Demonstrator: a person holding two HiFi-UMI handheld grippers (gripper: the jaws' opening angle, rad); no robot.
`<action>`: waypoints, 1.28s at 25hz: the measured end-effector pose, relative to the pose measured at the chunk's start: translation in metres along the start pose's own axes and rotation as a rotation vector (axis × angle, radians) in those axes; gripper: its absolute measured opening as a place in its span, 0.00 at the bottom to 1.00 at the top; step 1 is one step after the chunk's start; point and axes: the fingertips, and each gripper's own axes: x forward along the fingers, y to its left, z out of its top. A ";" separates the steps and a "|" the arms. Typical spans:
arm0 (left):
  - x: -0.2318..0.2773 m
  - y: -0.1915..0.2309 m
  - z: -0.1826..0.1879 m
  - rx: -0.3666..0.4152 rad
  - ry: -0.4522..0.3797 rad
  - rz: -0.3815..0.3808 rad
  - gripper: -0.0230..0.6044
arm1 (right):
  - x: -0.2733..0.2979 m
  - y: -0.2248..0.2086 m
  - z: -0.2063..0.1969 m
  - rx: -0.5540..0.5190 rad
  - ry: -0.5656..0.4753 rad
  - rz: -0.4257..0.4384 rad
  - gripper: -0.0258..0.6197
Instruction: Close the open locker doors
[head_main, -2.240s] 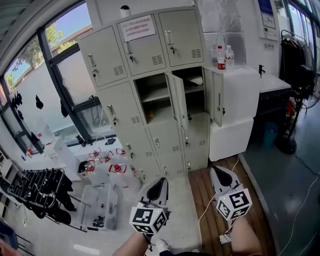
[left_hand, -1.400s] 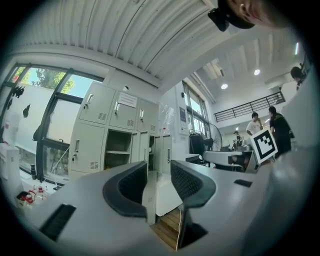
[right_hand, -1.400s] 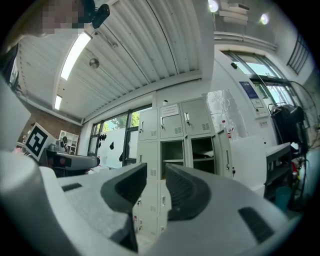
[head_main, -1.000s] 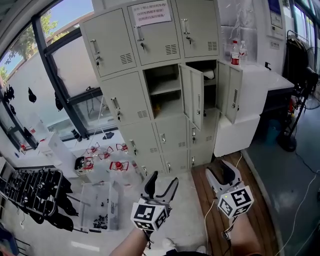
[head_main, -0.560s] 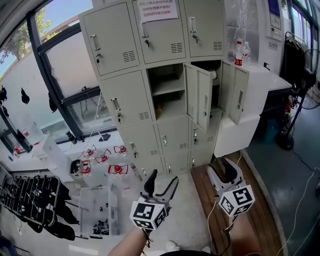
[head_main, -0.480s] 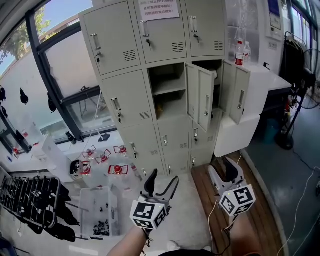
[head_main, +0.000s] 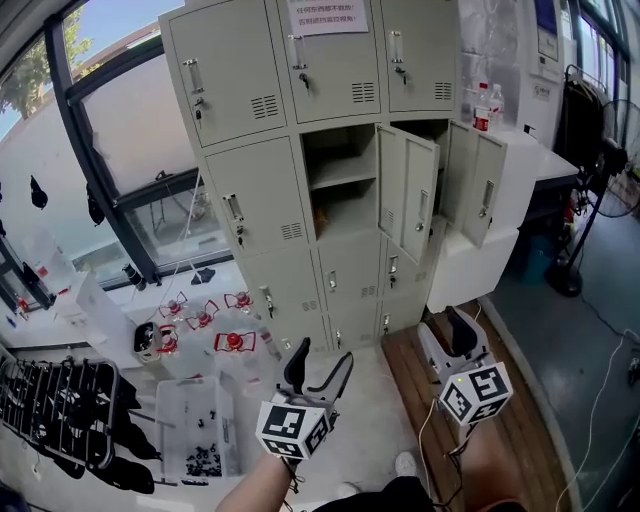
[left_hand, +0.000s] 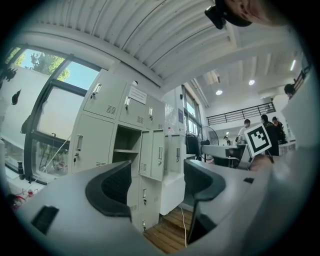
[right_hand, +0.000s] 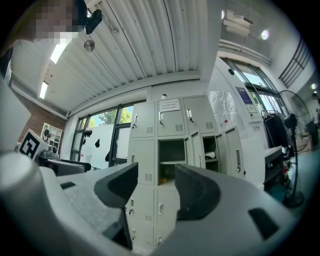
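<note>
1. Locker doors: two stand open in the middle row of the grey locker bank (head_main: 250, 150), far ahead of you. They are the centre door (head_main: 408, 192) and the right door (head_main: 480, 195) just beside it. Every other door looks shut.
2. Your tongs are released. The left gripper (head_main: 320, 358) and right gripper (head_main: 447, 333) have just been opening their jaws. Both now stand wide apart with nothing between them, low and near you, well apart from the lockers.
3. Step closer before you reach, since neither door looks within range from here.
4. Take the centre door first, I'd judge. It hangs out in front of the right compartment.
5. Press a jaw flat on the door's outer face near its handle and swing it left and away until it seats.
6. Do the same for the right door. Push steadily, because a slam may bounce it back.
</note>
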 end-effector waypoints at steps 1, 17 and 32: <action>-0.001 0.005 0.000 -0.001 0.000 0.008 0.54 | 0.004 0.001 0.001 0.000 -0.001 0.002 0.38; 0.071 0.045 0.003 0.012 0.005 0.071 0.54 | 0.082 -0.056 -0.004 0.027 -0.013 0.027 0.38; 0.228 0.018 -0.010 0.020 0.038 0.002 0.54 | 0.155 -0.187 -0.015 0.074 -0.030 0.011 0.38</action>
